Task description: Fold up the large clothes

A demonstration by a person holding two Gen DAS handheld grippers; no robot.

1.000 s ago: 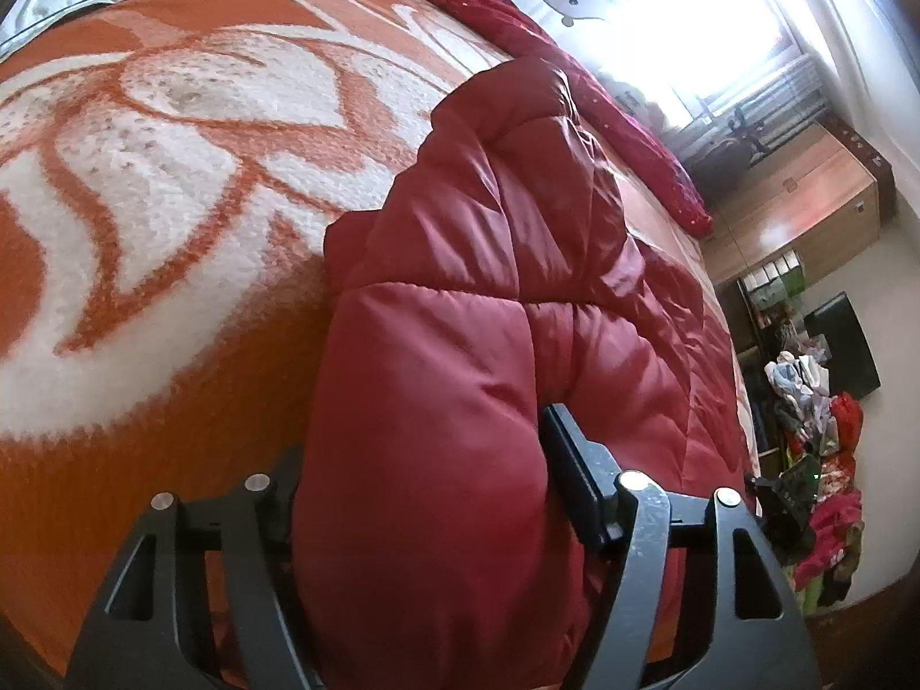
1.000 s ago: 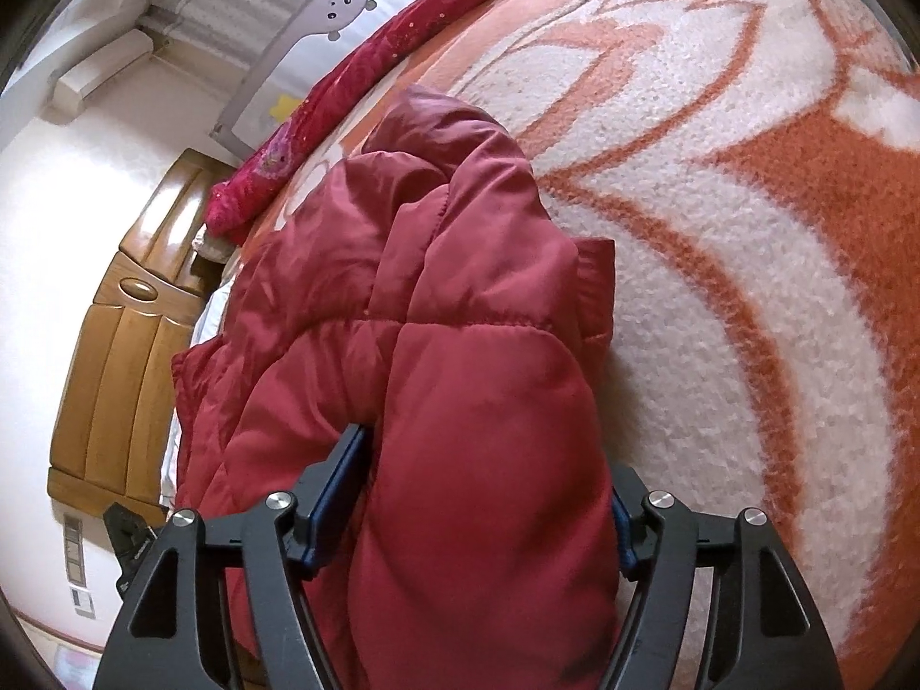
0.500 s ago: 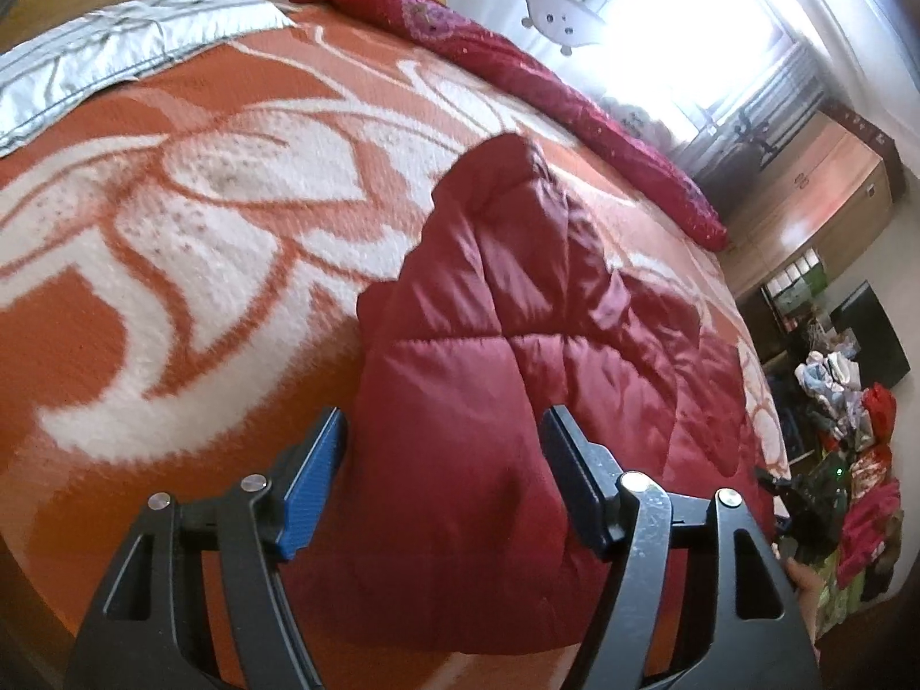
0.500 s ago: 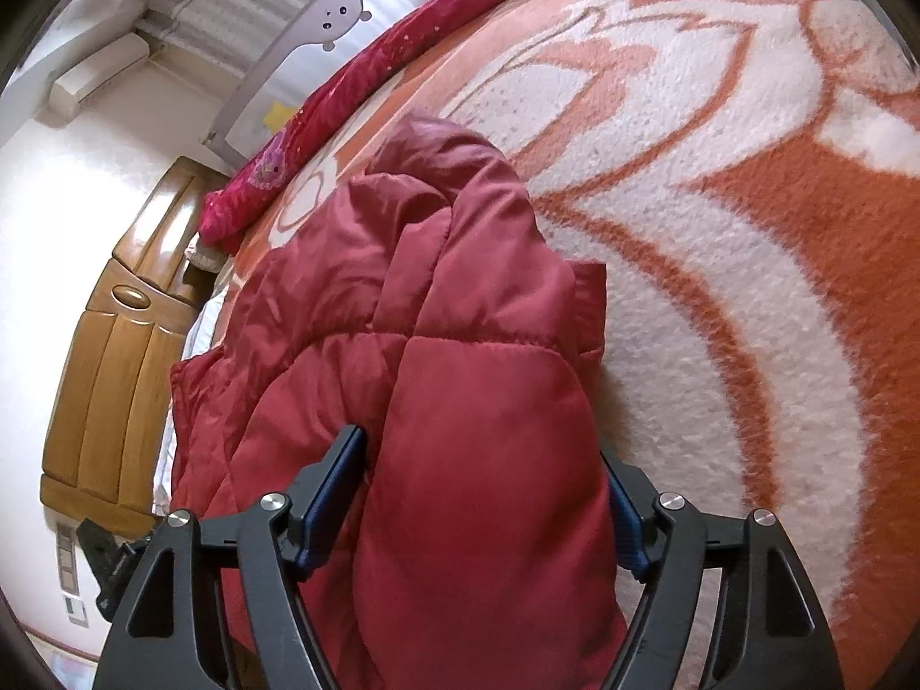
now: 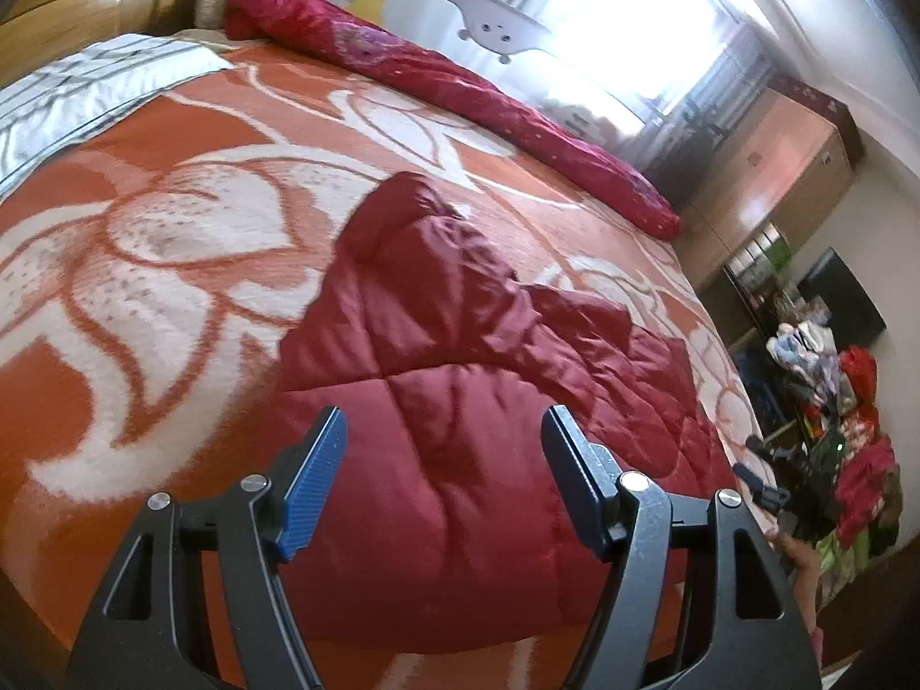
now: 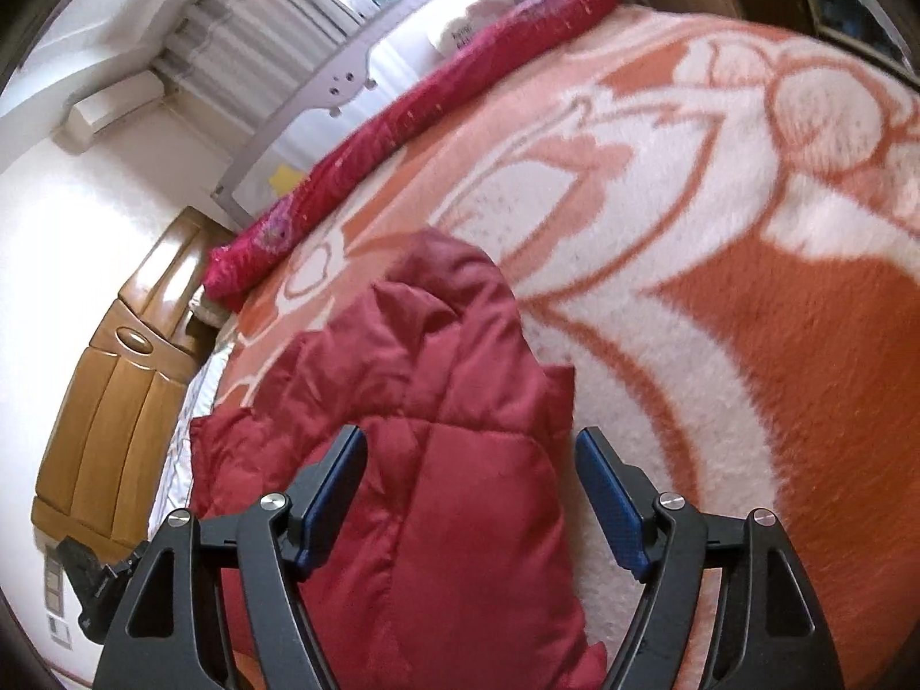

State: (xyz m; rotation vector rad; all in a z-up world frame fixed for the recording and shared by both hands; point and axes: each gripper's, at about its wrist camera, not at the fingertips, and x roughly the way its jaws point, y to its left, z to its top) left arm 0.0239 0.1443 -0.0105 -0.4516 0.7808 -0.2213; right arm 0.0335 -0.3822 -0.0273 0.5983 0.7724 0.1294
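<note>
A dark red padded jacket (image 5: 460,391) lies folded in a heap on the orange-and-white bed blanket (image 5: 144,264). My left gripper (image 5: 443,477) is open and empty, hovering just above the jacket's near edge. In the right wrist view the same jacket (image 6: 437,460) lies below my right gripper (image 6: 471,494), which is open with its blue pads apart and nothing between them. The other gripper shows small at the right edge (image 5: 765,494) of the left view and at the lower left (image 6: 92,581) of the right view.
A rolled magenta quilt (image 5: 460,86) lies along the bed's far side. A grey striped sheet (image 5: 69,98) covers the far left corner. A wooden headboard (image 6: 109,402), wooden wardrobe (image 5: 770,172) and a pile of clothes (image 5: 845,460) stand beyond the bed.
Both grippers have let go of the jacket and pulled back and upward. The jacket has dropped flat onto the blanket. The pads now stand clear of the fabric.
</note>
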